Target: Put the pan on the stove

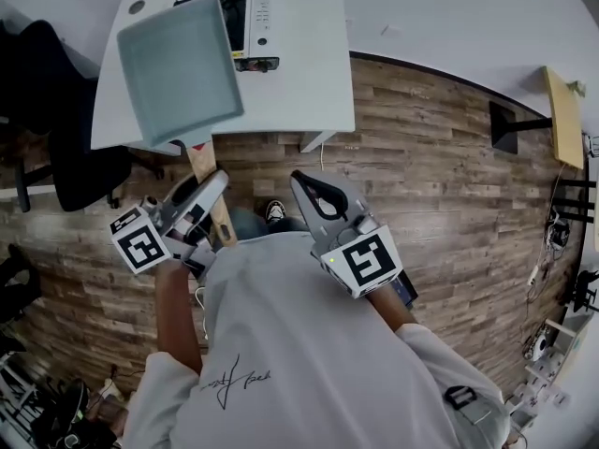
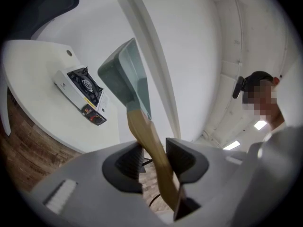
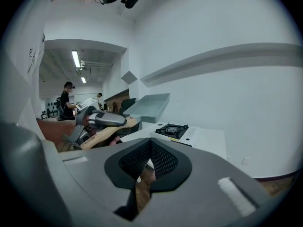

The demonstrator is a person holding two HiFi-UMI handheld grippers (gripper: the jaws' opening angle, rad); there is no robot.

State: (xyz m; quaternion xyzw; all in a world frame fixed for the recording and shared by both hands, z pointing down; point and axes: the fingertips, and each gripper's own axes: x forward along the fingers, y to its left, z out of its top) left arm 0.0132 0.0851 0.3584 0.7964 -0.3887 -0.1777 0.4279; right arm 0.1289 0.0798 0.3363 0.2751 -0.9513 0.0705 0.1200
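A square grey-green pan with a wooden handle hangs tilted over the left part of the white table. My left gripper is shut on that handle. In the left gripper view the handle runs between the two pads, with the pan beyond them. The white gas stove sits at the table's far side, partly hidden by the pan; it also shows as stove and stove. My right gripper is shut on nothing, to the right of the handle and short of the table.
A black office chair stands left of the table. The floor is wood planks. At the right are a black stand, a wooden board and cables. People stand far off in the right gripper view.
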